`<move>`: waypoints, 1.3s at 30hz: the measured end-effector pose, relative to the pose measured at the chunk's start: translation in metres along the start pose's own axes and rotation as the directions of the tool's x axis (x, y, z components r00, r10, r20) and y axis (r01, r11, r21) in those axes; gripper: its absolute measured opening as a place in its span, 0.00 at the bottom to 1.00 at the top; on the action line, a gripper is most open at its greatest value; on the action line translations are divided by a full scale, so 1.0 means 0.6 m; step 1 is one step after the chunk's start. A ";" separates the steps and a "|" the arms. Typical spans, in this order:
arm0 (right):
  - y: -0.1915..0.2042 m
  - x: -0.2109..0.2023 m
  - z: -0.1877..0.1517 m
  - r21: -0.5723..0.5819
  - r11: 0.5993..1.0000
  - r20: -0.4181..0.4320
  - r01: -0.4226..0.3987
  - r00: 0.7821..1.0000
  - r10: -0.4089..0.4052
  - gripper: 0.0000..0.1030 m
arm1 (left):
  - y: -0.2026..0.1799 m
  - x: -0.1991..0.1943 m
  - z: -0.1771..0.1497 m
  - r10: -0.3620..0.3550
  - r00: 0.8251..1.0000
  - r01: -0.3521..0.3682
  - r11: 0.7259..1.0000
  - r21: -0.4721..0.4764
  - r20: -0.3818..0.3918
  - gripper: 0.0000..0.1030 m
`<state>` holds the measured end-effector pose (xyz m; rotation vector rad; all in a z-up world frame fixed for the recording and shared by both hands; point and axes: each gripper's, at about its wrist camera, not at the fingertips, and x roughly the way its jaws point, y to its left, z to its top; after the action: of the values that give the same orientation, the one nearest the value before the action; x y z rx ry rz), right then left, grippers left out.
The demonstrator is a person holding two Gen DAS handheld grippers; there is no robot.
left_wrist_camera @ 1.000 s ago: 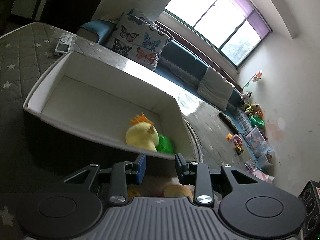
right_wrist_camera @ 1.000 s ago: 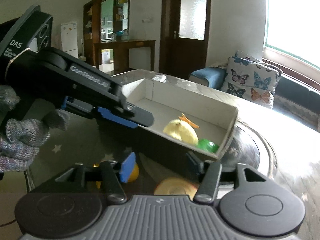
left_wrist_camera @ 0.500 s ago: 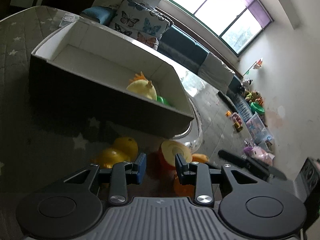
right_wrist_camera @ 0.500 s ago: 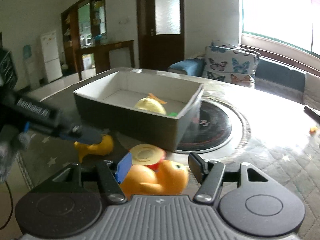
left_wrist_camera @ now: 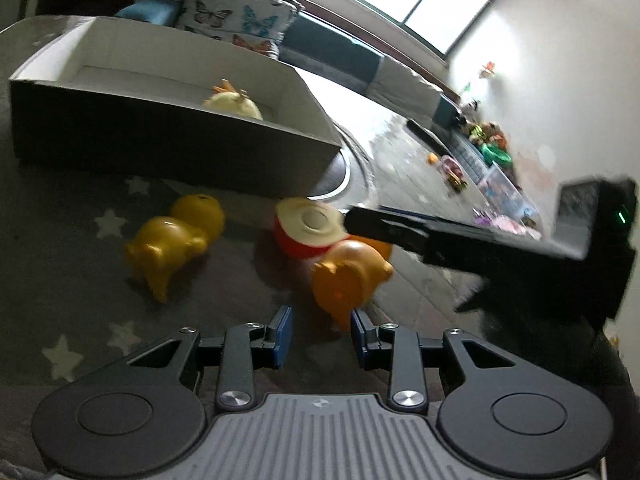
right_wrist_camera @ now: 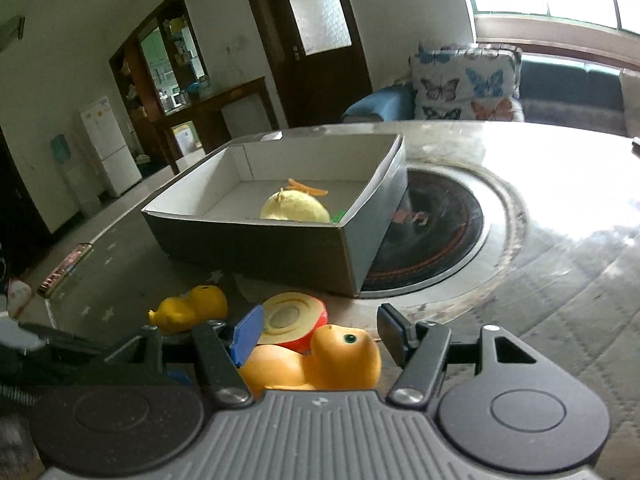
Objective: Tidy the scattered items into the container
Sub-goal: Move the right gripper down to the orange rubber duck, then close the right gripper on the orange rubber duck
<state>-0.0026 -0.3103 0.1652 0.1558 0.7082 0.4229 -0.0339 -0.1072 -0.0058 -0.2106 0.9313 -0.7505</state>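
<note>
A cardboard box (left_wrist_camera: 172,148) (right_wrist_camera: 280,256) with white inner walls stands on the table and holds a pale yellow plush chick (left_wrist_camera: 234,105) (right_wrist_camera: 296,208) and something green (right_wrist_camera: 339,214). In front of it lie a yellow rubber duck (left_wrist_camera: 172,240) (right_wrist_camera: 188,309), a red and cream half-apple toy (left_wrist_camera: 308,226) (right_wrist_camera: 292,318) and an orange rubber duck (left_wrist_camera: 348,276) (right_wrist_camera: 316,360). My left gripper (left_wrist_camera: 320,334) is open and empty, just short of the orange duck. My right gripper (right_wrist_camera: 320,332) is open, its jaws either side of the orange duck.
The table has a grey star-patterned cloth (left_wrist_camera: 60,280) and a round dark inset (right_wrist_camera: 436,224) right of the box. A flat pack (right_wrist_camera: 64,270) lies at the table's left edge. A sofa with butterfly cushions (right_wrist_camera: 464,88) stands behind.
Both grippers have dropped and pulled back from above the box to the toys in front of it. The right gripper now straddles the orange duck.
</note>
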 end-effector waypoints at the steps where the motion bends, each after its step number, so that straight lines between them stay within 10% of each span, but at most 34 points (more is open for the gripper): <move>1: -0.001 0.003 0.000 0.008 1.000 -0.005 -0.006 1.000 0.006 0.62 | -0.006 0.002 -0.001 -0.002 1.000 0.002 1.000 0.016 -0.001 0.33; 21: 0.002 -0.046 -0.038 0.074 0.993 -0.039 -0.090 0.995 0.093 0.63 | 0.021 0.010 -0.007 0.046 0.999 -0.046 0.999 -0.028 0.001 0.33; 39: 0.078 -0.072 -0.080 -0.215 0.976 -0.075 -0.023 0.997 0.007 0.64 | 0.034 -0.011 0.014 -0.003 0.999 0.006 0.998 -0.067 0.045 0.34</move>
<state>-0.0788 -0.2865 0.1682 -0.0597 0.7290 0.5187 -0.0198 -0.0894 -0.0063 -0.2873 0.9147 -0.7168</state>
